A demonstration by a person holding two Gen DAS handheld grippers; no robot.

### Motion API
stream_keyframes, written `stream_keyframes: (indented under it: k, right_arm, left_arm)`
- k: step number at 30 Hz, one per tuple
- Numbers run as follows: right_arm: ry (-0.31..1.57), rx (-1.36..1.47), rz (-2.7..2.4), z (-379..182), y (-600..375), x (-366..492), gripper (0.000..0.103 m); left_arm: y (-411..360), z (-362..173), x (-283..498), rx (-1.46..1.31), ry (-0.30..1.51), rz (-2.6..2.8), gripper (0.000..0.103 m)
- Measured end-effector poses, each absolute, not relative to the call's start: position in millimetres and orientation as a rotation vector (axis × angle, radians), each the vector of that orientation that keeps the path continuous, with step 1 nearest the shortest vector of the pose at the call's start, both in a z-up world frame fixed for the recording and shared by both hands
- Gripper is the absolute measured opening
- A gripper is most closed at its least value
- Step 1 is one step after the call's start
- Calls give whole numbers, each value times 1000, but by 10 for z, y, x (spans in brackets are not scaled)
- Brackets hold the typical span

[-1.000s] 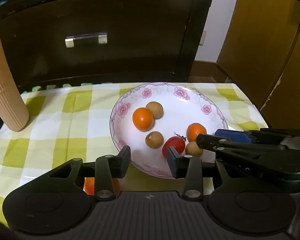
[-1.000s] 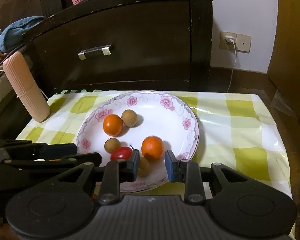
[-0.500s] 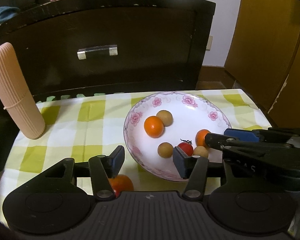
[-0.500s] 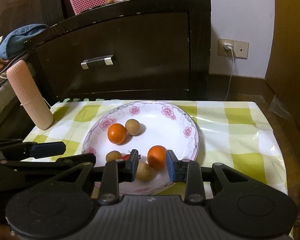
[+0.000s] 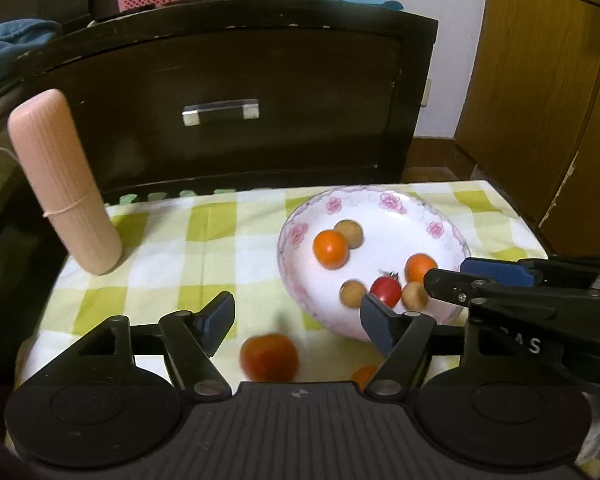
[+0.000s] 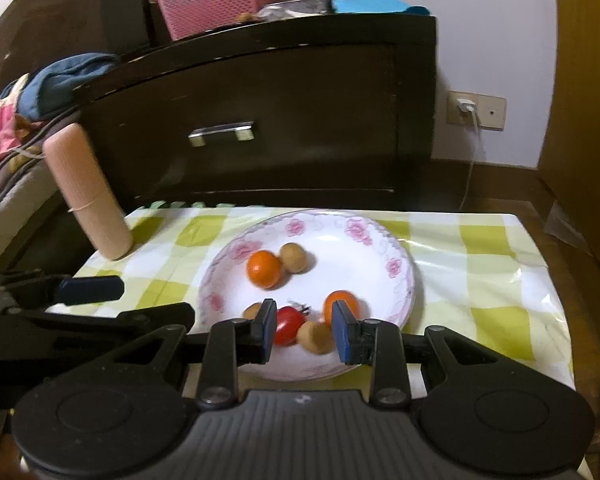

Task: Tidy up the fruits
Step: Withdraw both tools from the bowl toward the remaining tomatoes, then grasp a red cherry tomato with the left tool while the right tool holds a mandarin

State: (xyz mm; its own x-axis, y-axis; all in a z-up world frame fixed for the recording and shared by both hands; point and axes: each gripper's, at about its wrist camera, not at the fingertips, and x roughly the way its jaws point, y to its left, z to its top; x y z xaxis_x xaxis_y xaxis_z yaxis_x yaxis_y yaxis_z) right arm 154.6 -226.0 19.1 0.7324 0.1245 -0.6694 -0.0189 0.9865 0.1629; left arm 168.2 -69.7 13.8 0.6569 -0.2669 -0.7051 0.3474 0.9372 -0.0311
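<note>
Just below your wide-open left gripper (image 5: 296, 316), an orange fruit (image 5: 269, 357) lies loose on the worktop (image 5: 172, 248); a careless push may roll it off. Your right gripper (image 6: 303, 330) hangs open over the plate (image 6: 380, 240).

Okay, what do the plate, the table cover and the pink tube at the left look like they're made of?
Plate: likely glazed ceramic, white and glossy with printed pink flowers on the rim. Cover: probably plastic or oilcloth; the checked surface is shiny, with wrinkled highlights. Tube: matte, finely ribbed pink surface, perhaps plastic or silicone; hard to tell.
</note>
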Motion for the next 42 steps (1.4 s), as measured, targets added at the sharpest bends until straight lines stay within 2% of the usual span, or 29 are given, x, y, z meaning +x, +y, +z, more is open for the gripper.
stream_keyframes:
  k: [4, 7, 15, 42]
  right_arm:
    - [755, 135, 112, 206, -2149, 1460, 30]
    - [761, 111, 146, 210, -2064, 1379, 34]
    - [823, 56, 213, 60, -1873, 1292, 36]
    - [926, 62, 253, -398, -1749, 1584, 37]
  left_arm:
    - [-543, 116, 1613, 100, 806, -350, 80]
    - [-429, 105, 1546, 106, 819, -344, 80]
    - [-223, 48, 1309, 111, 863, -359, 81]
    - [-428, -176, 1040, 228, 929, -504, 83]
